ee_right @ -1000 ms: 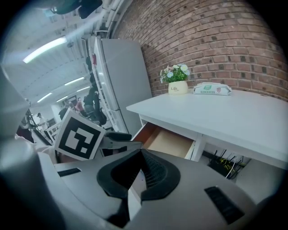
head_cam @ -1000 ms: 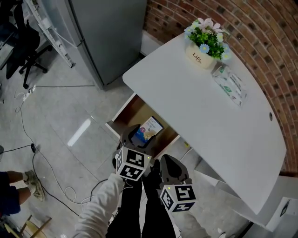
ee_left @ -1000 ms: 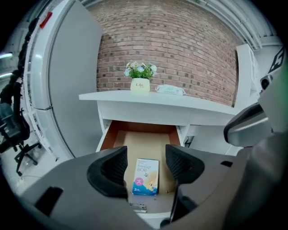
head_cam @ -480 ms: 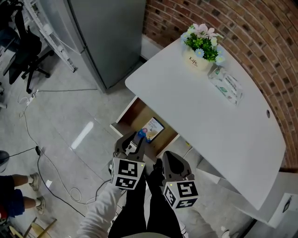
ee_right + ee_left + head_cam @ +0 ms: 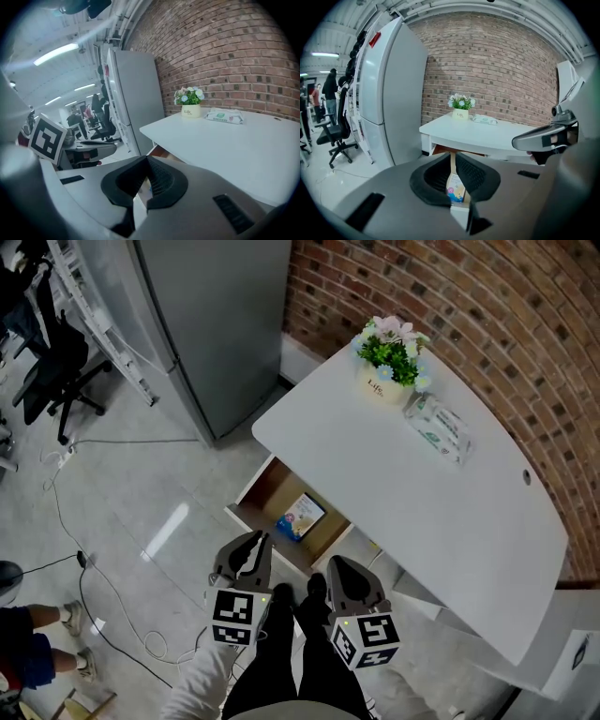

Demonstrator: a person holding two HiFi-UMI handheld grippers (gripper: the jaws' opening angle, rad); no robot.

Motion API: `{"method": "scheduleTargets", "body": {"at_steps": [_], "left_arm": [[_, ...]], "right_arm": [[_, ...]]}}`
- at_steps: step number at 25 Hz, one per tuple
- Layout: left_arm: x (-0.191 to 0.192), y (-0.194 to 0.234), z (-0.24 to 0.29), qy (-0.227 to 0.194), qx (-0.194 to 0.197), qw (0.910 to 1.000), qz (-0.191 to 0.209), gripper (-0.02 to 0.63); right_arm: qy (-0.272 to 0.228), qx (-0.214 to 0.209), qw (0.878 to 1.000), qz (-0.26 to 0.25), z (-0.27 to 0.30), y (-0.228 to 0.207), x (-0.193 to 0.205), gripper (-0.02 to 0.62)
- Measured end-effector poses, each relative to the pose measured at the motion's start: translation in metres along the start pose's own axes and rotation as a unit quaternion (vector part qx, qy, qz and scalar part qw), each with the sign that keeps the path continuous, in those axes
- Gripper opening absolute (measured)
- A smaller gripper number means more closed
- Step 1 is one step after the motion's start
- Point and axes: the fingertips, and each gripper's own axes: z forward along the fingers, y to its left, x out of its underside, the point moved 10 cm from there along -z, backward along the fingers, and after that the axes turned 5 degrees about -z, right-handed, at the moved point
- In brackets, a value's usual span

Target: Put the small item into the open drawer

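Left gripper (image 5: pixel 255 544) closing empty, right (image 5: pixel 338 566) apparently shut

Rough matt brick wall (image 5: pixel 450 296) in my view, smooth matt white desk top (image 5: pixel 403 493), brown wood-look drawer (image 5: pixel 270 487), glossy printed cardboard box (image 5: pixel 302 516), smooth grey metal fridge (image 5: pixel 216 315), shiny polished floor (image 5: pixel 141 484), crinkly plastic wipes pack (image 5: pixel 438 427).

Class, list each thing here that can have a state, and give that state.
Drawer: open.
Small box: lying flat inside drawer.
Left tool: shut, jaws just been closing, nothing between them.
Right tool: shut, empty.
Flower pot: upright on desk.
Tissue pack: lying flat on desk.
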Motion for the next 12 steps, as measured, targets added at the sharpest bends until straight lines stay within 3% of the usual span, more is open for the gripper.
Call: {"method": "scheduleTargets", "body": {"at_steps": [4,12], "left_arm": [[-0.008,0.002,-0.019,-0.006,0.008,0.9997,-0.020,0.031],[-0.025,-0.004,-0.047,-0.031,0.007,0.9994,-0.016,0.025]], "right_arm": [[-0.010,0.001,1.000,0.003,-0.008,0.001,-0.010,0.026],[-0.028,0.007,1.000,-0.003,-0.020,0.004,-0.022,0.026]]}}
